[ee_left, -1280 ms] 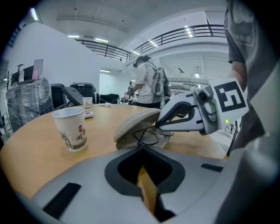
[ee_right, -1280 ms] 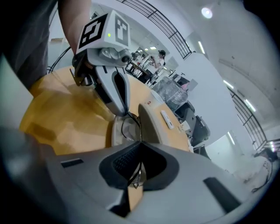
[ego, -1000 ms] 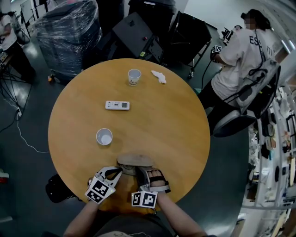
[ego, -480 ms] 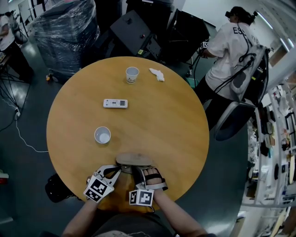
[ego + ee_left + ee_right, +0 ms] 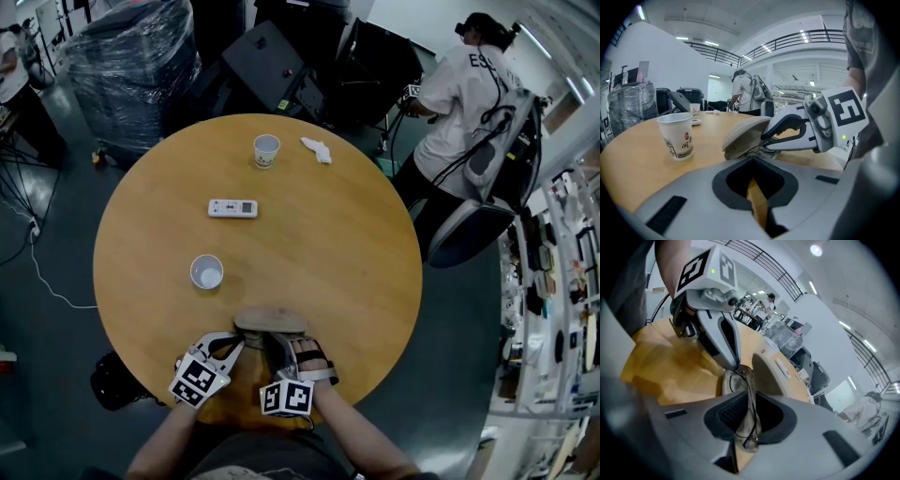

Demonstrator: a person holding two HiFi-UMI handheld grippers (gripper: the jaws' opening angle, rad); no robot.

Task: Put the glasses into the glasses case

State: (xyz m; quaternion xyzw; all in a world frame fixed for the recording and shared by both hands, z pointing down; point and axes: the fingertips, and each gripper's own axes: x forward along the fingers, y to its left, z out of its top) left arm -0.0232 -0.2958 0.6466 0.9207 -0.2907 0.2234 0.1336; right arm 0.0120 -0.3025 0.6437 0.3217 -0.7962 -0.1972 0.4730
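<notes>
Head view: the glasses case (image 5: 272,322) lies open near the table's (image 5: 337,253) near edge. The left tongs (image 5: 240,341) meet its left end and the right tongs (image 5: 281,345) reach over its middle. A paper cup (image 5: 207,272) stands apart to the case's left. A remote (image 5: 232,208), a second cup (image 5: 267,150) and a crumpled tissue (image 5: 317,150) lie farther off. Bare wood is open beyond the case and to its right. The glasses cannot be made out here.

Left gripper view: the left tongs (image 5: 753,157) are drawn together at the case's (image 5: 743,136) near rim and seem to pinch it. Only a sliver of table shows behind the tips. The case's lid stands raised, and the right tongs (image 5: 765,139) reach under it. The near cup (image 5: 677,136) stands to the left.

Right gripper view: only this view shows the glasses (image 5: 734,381). Their lenses lie in the case's (image 5: 764,376) lower half, and a thin temple arm runs back between the right tongs (image 5: 746,397). These tongs have just been opening and stand apart, not pressing on the wire. The left tongs (image 5: 734,365) touch the case rim.

Since a second ago the case, cups and remote have kept their places and both hands have hardly moved. A person standing beyond the table's far right has shifted.
</notes>
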